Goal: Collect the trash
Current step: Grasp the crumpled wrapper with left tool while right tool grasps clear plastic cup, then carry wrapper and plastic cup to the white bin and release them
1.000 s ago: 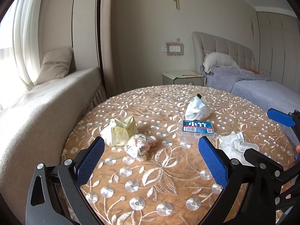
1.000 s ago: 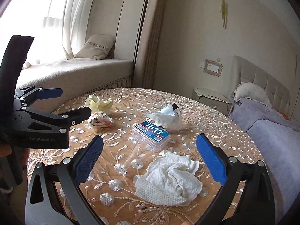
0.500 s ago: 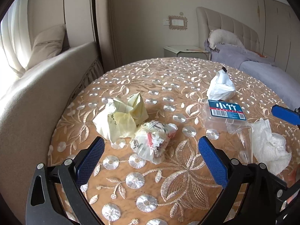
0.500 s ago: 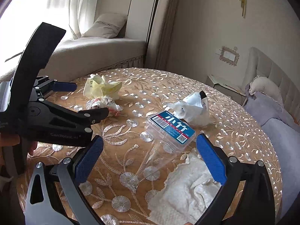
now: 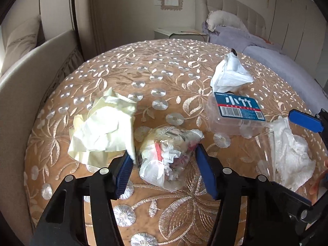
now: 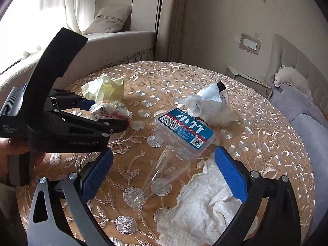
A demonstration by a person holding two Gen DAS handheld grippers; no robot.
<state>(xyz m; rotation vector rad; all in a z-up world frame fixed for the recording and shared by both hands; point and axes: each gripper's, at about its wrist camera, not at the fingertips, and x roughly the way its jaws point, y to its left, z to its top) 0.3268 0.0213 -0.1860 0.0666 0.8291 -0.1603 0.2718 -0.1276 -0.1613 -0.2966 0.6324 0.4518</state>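
A crumpled clear plastic bag of printed wrappers [image 5: 170, 153] lies on the round embroidered table [image 5: 164, 78]. My left gripper [image 5: 164, 164] straddles it, its blue pads close on either side but partly apart; it also shows in the right wrist view [image 6: 106, 114] around the bag [image 6: 110, 109]. My right gripper [image 6: 162, 176] is open above a clear plastic cup [image 6: 162, 176] lying on its side and a white paper towel [image 6: 205, 209]. A clear box with a blue label [image 6: 184, 135], a white crumpled bag [image 6: 209, 104] and yellow paper [image 5: 104, 127] lie nearby.
A beige window seat with a cushion [image 6: 110, 20] borders the table's left side. A bed with purple bedding [image 5: 266, 49] and a nightstand [image 5: 178, 32] stand behind. The table edge [image 5: 28, 143] curves close on the left.
My left gripper has moved down and forward onto the wrapper bag and its jaws have narrowed around it. My right gripper has dropped closer to the cup and paper towel.
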